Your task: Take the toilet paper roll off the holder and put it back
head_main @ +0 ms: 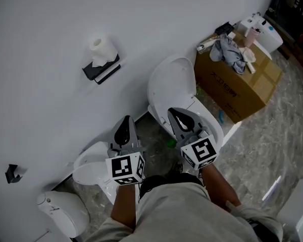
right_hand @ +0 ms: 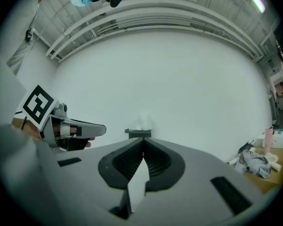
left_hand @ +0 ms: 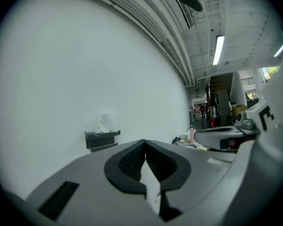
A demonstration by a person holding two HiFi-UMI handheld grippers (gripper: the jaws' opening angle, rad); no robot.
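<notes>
The toilet paper roll [head_main: 101, 48] stands upright on top of the black holder [head_main: 102, 69], which is fixed to the white wall [head_main: 45, 19]. Nothing touches either of them.

The person holds both grippers out in front, side by side and pointing toward that wall. The left gripper [head_main: 124, 124] has its jaws pressed together with nothing between them. In its own view the closed tips meet below and to the right of the roll [left_hand: 105, 123] and the holder [left_hand: 102, 140], both well apart from it.

The right gripper [head_main: 178, 117] is clenched too, and empty. Looking along its jaws, the roll [right_hand: 142, 122] and holder [right_hand: 138, 133] sit almost straight ahead, just above where the tips meet, but far off against the wall. The left gripper [right_hand: 66, 130] shows at the left of that view, level with it.

In the head view the roll is up and to the left of both grippers. Below the right gripper stands a white toilet [head_main: 169, 82] with its lid raised against the wall. Another white toilet [head_main: 88, 168] sits below the left gripper. A cardboard box [head_main: 245, 92] with a grey cloth [head_main: 230, 52] on top stands on the floor by the wall, to the right.
</notes>
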